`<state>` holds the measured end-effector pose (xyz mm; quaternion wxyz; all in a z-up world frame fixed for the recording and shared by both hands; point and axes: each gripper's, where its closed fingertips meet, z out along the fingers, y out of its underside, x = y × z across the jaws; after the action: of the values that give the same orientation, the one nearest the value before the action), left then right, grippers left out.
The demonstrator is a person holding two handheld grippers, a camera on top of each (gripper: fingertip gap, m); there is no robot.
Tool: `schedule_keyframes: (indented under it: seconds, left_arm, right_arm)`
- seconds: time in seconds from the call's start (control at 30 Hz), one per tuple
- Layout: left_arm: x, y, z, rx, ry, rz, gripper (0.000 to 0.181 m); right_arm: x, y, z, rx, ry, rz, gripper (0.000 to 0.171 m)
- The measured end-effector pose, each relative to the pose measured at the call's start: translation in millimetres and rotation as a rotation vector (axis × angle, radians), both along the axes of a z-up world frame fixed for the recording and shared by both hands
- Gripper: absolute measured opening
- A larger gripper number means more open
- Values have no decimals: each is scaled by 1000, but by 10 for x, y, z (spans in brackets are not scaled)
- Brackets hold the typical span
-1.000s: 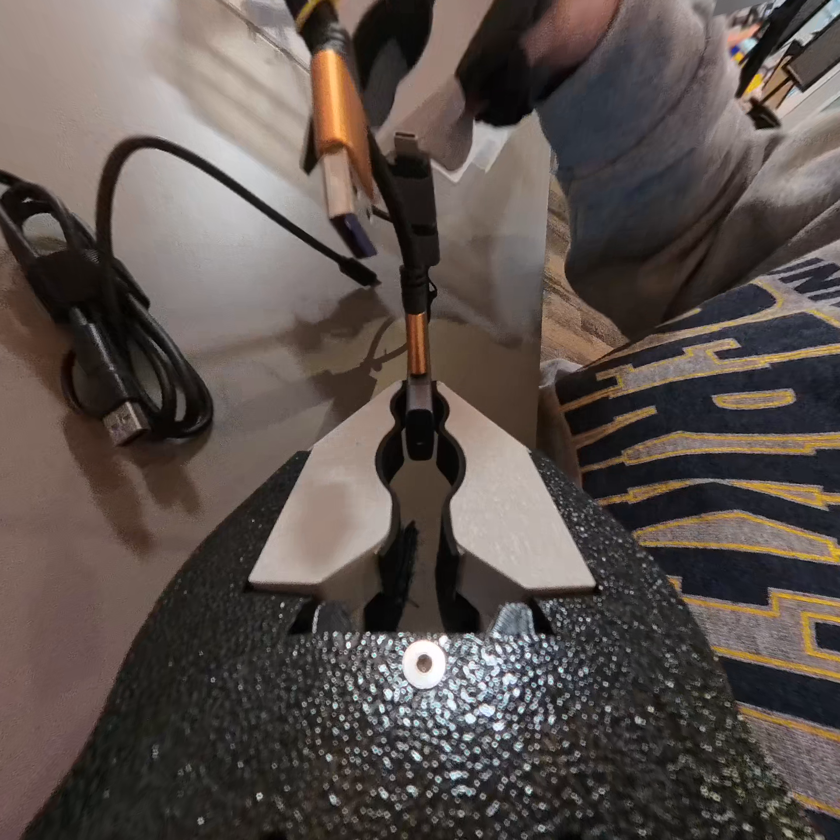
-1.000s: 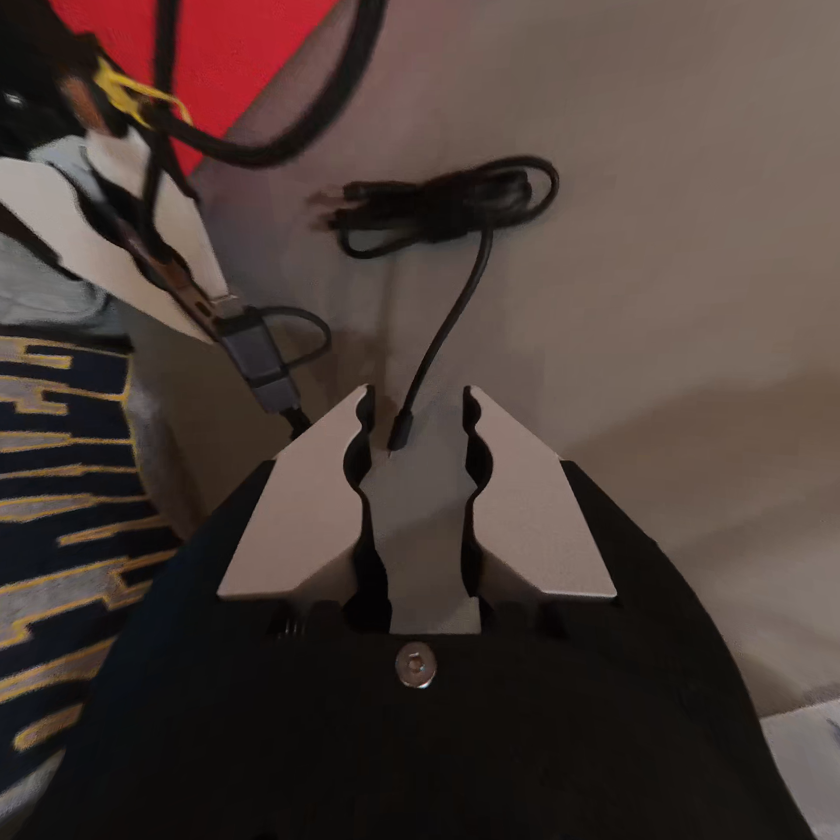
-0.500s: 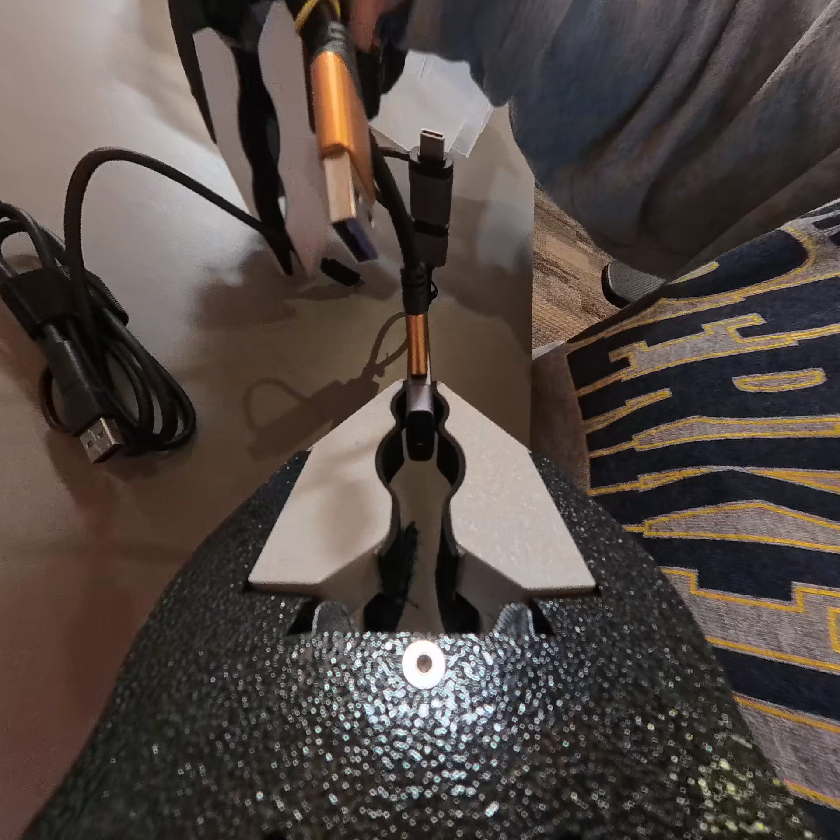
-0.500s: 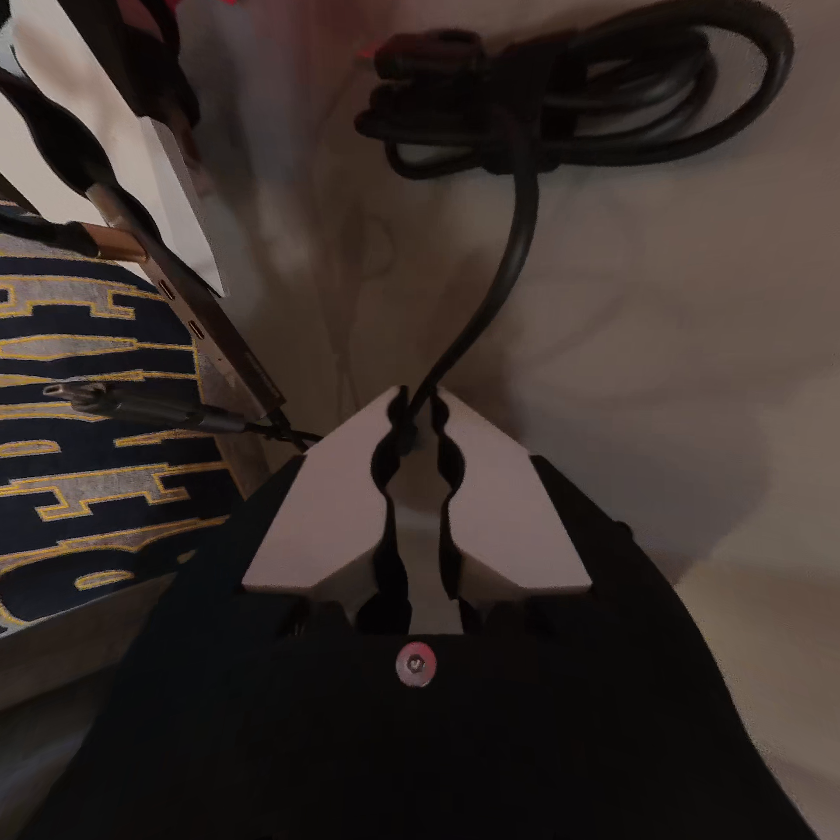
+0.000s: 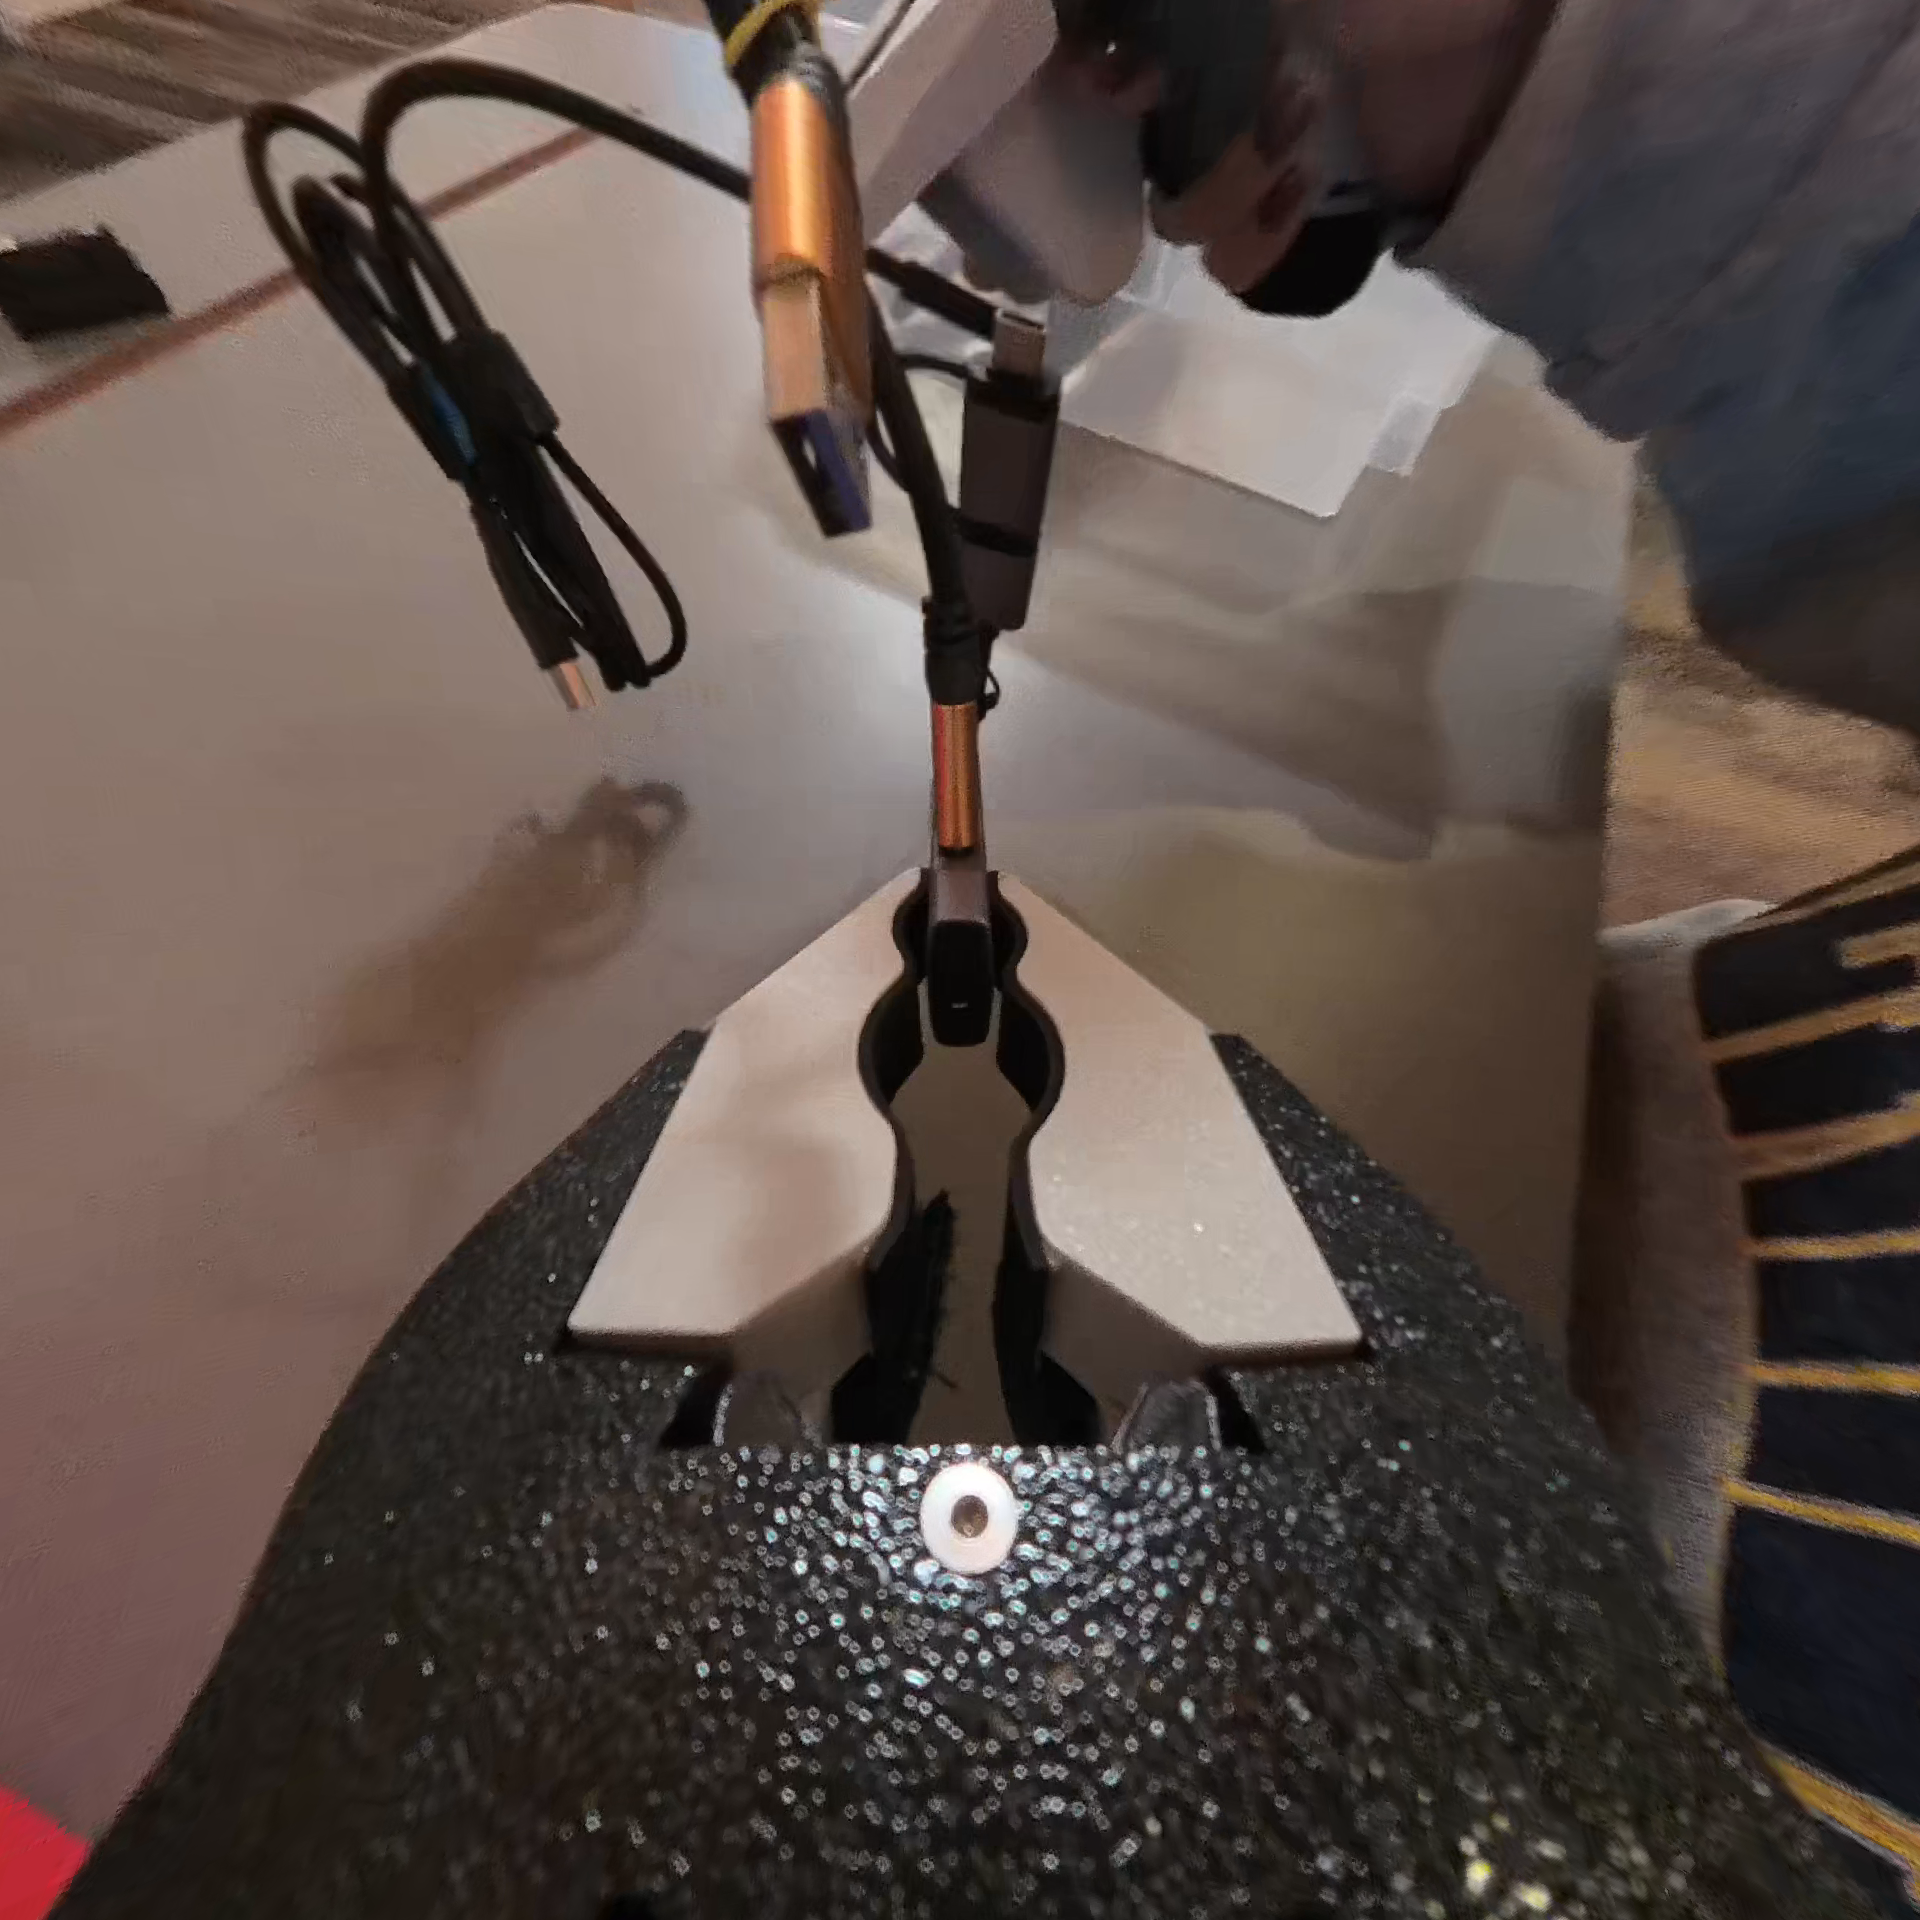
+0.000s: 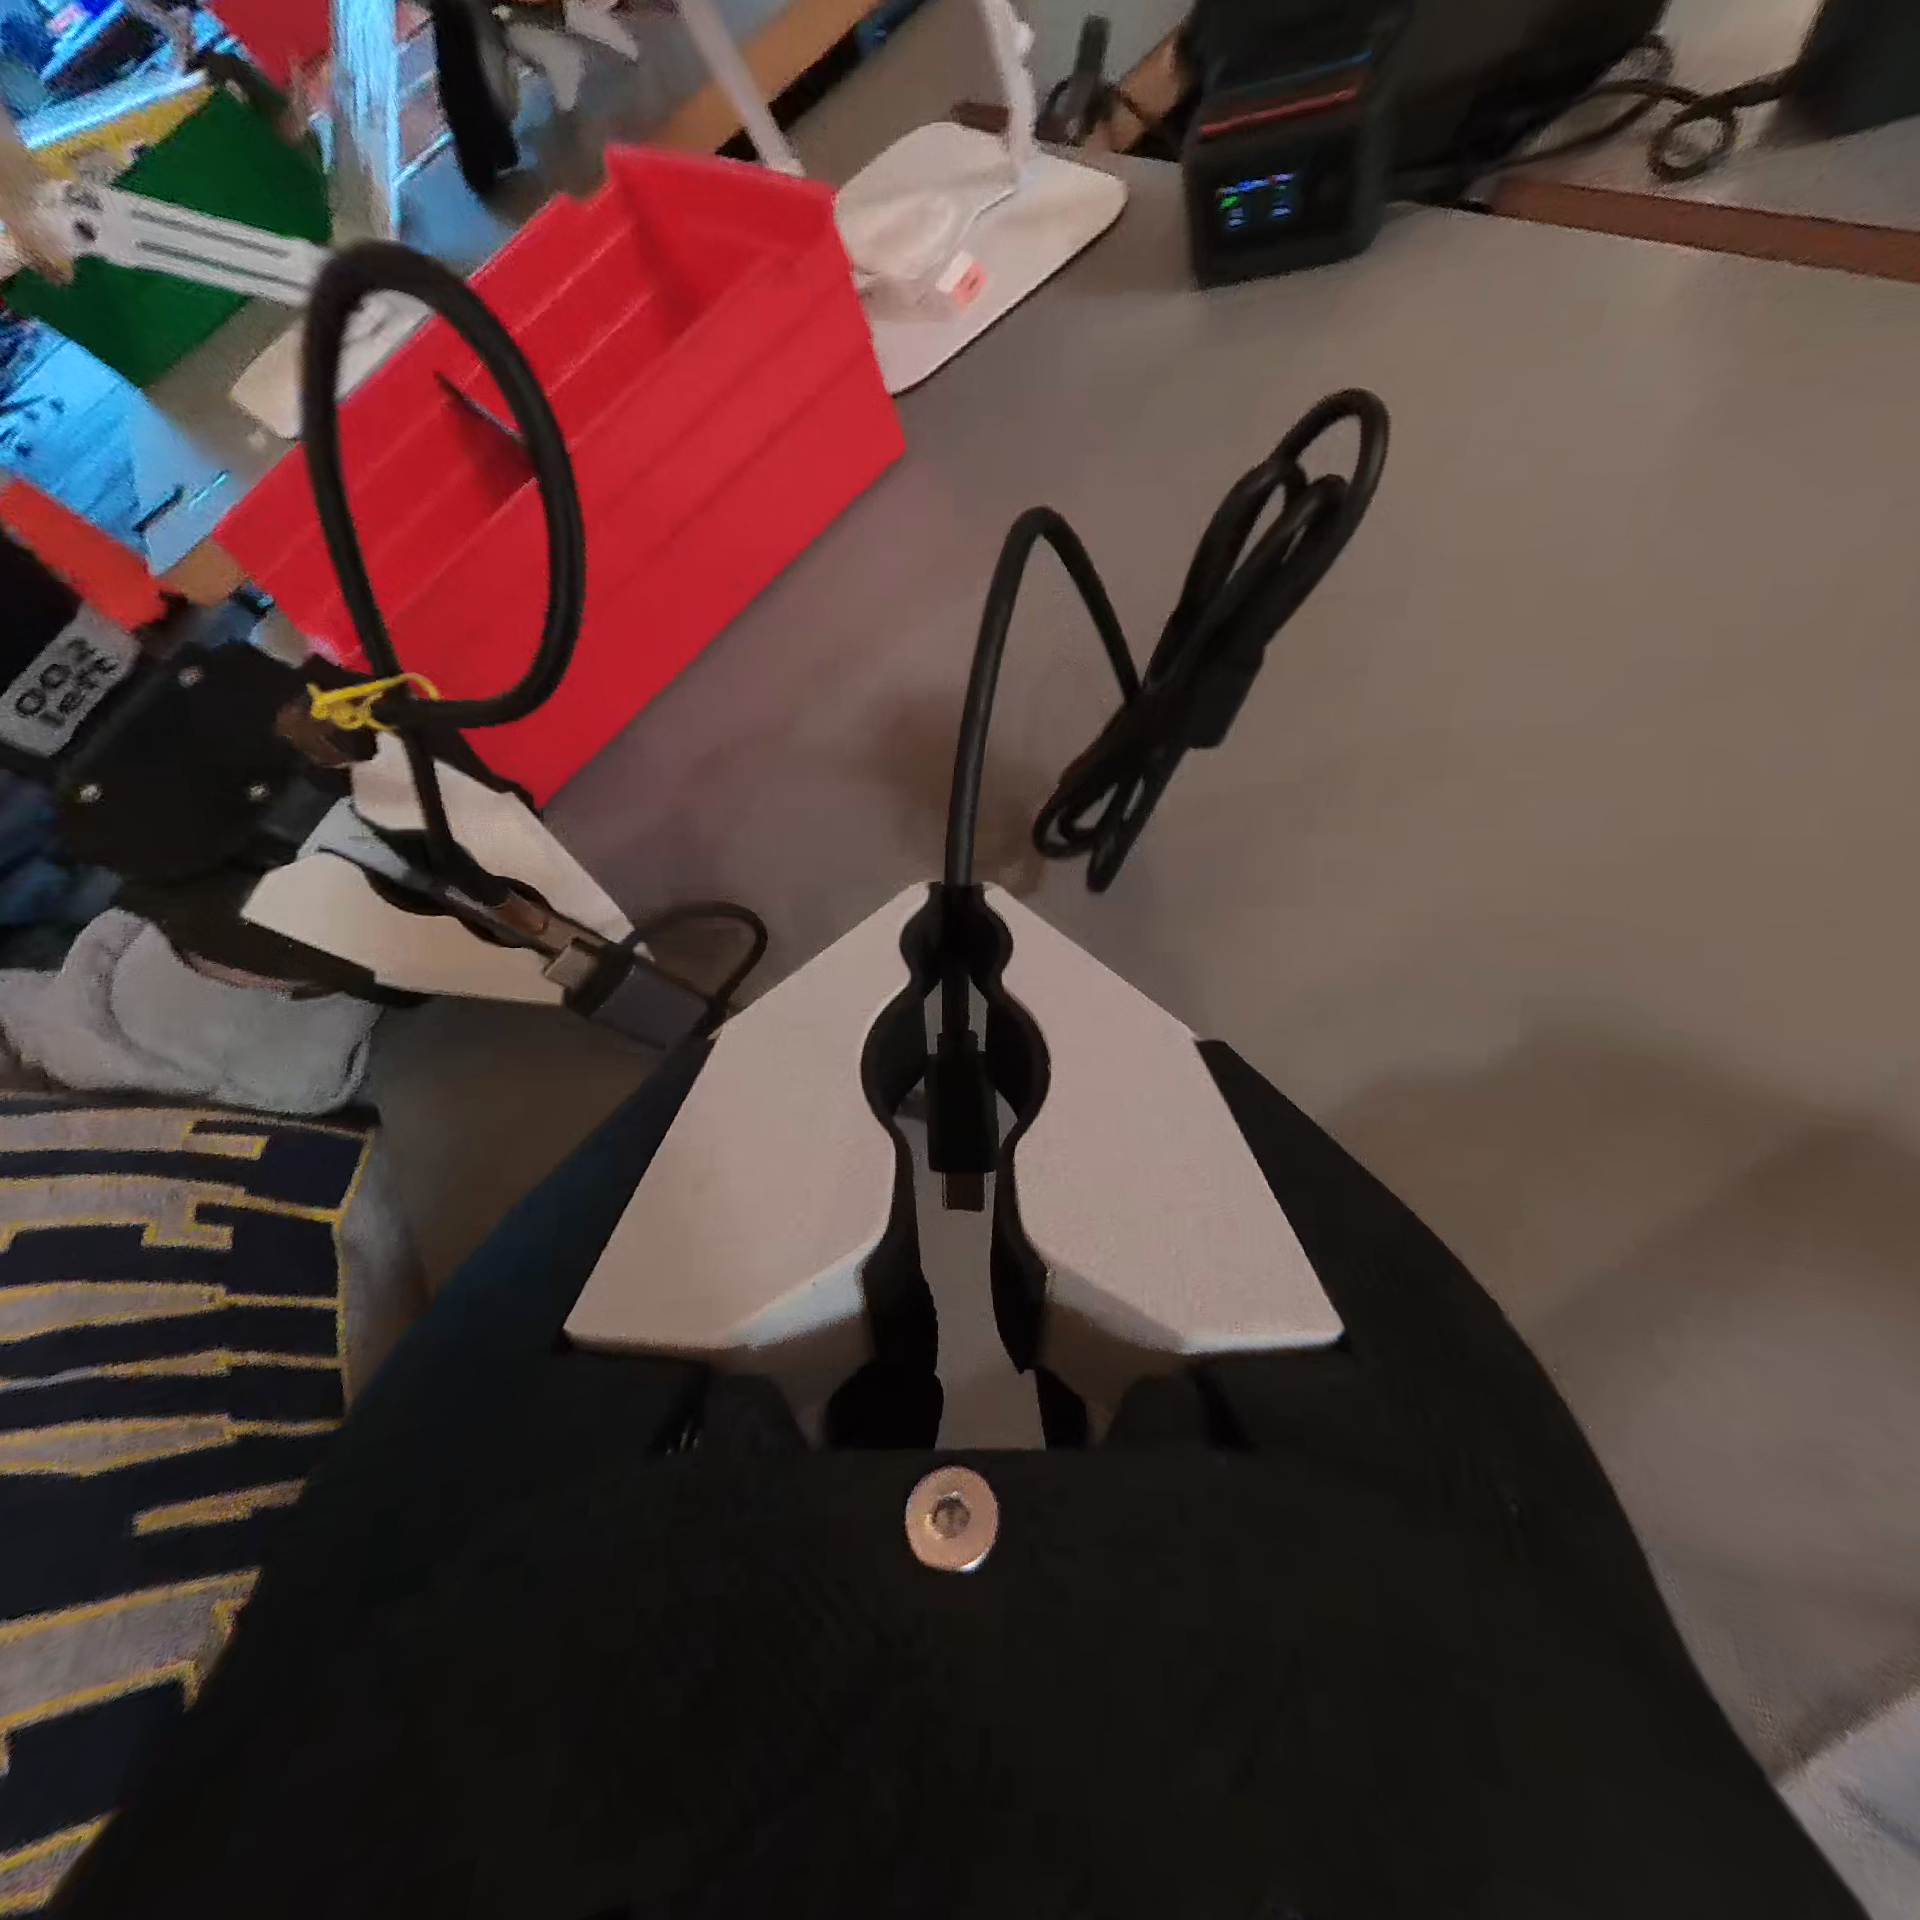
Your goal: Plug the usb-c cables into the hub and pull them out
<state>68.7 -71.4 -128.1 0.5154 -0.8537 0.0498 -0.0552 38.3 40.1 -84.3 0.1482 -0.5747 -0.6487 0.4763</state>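
A: Since the frame half a second back, our right gripper [image 6: 961,920] has lifted the black usb-c cable [image 6: 971,727] off the worktop [image 6: 1558,831]; its bundled coil [image 6: 1226,665] now hangs just past the gripper tips instead of lying flat.

B: Agreed. We note the jaws are narrow and clamped on that cable, with the plug [image 6: 962,1132] pointing back toward the camera, inside the jaw gap.

A: Left gripper [image 5: 961,894]: jaws narrow, closed on the dark hub [image 5: 961,977]. An orange-sleeved lead [image 5: 954,774] runs out of the hub's far end, and an orange connector [image 5: 810,260] and a grey adapter [image 5: 1008,488] dangle beyond it.

B: Where do hub and plug sit relative to each other?

A: In the right wrist view the hub is left of the right gripper, near but apart. Nothing is mated yet.

B: Risks, as we judge them: the plug faces away from the hub, so we may need to re-grip. The hanging coil's weight could twist the plug in the jaws. The dangling connectors could foul the approach.
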Motion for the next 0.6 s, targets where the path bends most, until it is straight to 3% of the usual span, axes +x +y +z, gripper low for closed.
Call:
schedule_keyframes:
  seconds: [0.17,0.33,0.6]
  left_arm:
    - [-104,84,9,5,29,64,6]
    - [-260,235,24,25,7,128,6]
    - [-195,399,136,85,0,75,6]
  right_arm:
    - [185,-16,-267,-22,-114,-54,1]
    - [338,-374,-379,-89,-146,19,1]
    - [469,-727,-707,-155,-229,151,3]
